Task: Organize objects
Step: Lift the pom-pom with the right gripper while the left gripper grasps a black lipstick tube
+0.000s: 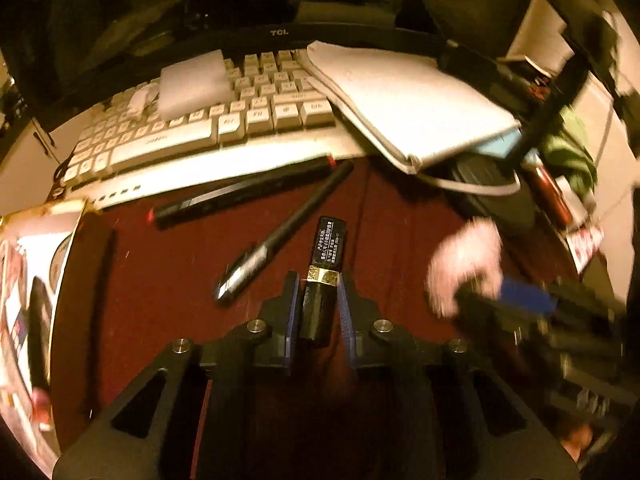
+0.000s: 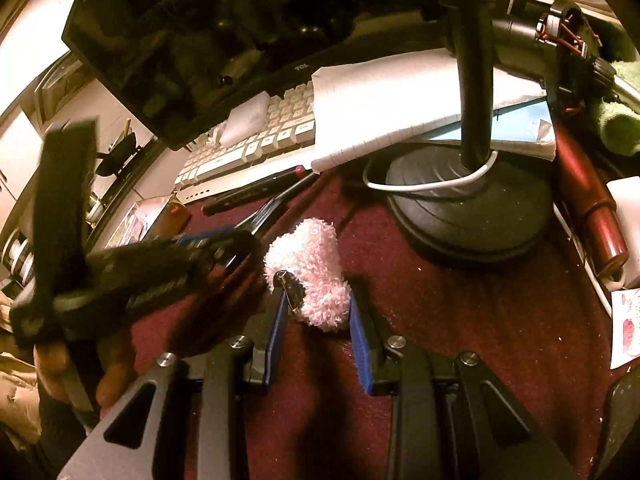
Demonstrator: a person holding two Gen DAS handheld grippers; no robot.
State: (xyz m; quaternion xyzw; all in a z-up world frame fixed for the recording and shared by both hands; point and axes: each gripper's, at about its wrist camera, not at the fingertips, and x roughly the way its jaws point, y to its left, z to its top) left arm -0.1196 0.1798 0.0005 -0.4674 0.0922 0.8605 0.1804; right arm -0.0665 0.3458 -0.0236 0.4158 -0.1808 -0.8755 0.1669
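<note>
A black lipstick tube with a gold band lies on the dark red mat. My left gripper is shut on its lower half, one blue pad against each side. A pink fluffy hair clip with a metal clasp sits between the pads of my right gripper, which is shut on it just above the mat. The left wrist view shows the same pink clip blurred at the right. A black pen and a black marker lie just beyond the lipstick.
A white keyboard with a white block on it lies under a monitor. An open notepad overlaps the keyboard. A black lamp base with a white cable stands to the right, beside a reddish cylinder.
</note>
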